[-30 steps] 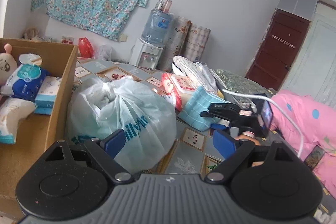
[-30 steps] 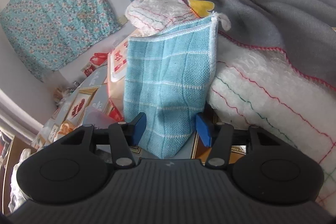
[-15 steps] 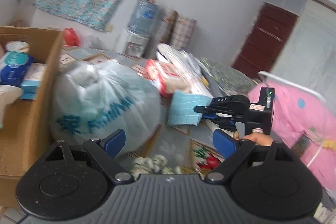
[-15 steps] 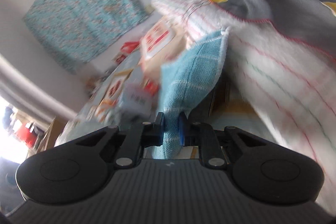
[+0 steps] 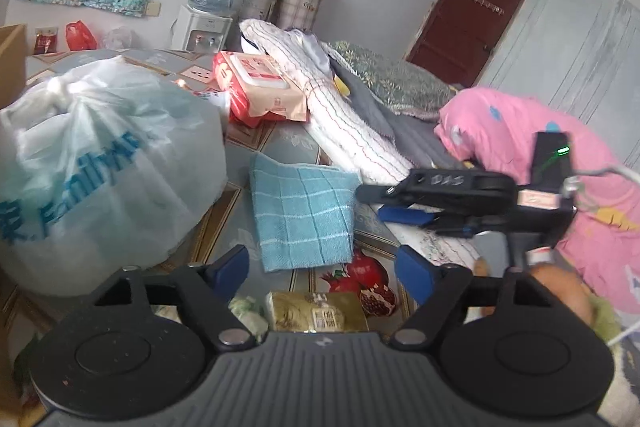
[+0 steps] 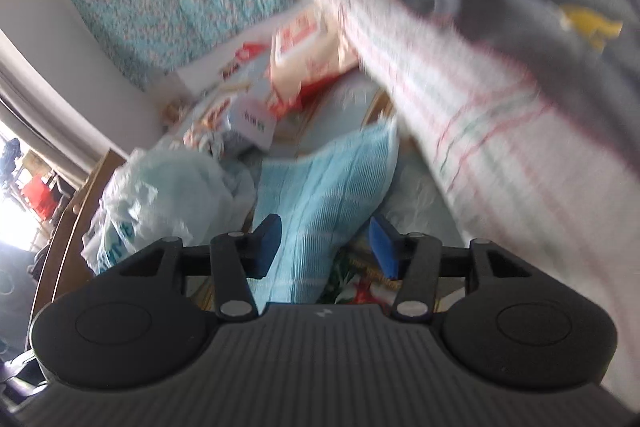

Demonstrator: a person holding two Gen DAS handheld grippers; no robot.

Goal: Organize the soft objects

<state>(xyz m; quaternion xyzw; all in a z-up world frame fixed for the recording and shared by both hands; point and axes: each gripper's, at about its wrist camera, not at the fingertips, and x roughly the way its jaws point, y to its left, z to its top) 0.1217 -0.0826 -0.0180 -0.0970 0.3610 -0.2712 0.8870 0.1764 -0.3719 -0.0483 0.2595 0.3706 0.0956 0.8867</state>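
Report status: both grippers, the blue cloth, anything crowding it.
Right gripper opening, blue cloth loose between its jaws. Left gripper closing on nothing, short of the cloth. White plastic bag beside the cloth, striped blanket opposite.

Right tongs now opening after pinching shut on the blue checked towel half a second ago, pads standing clear of the cloth between them. Towel no longer propped upright against the striped blanket, now lying flat on the floor. Left tongs closing slightly, nothing between.
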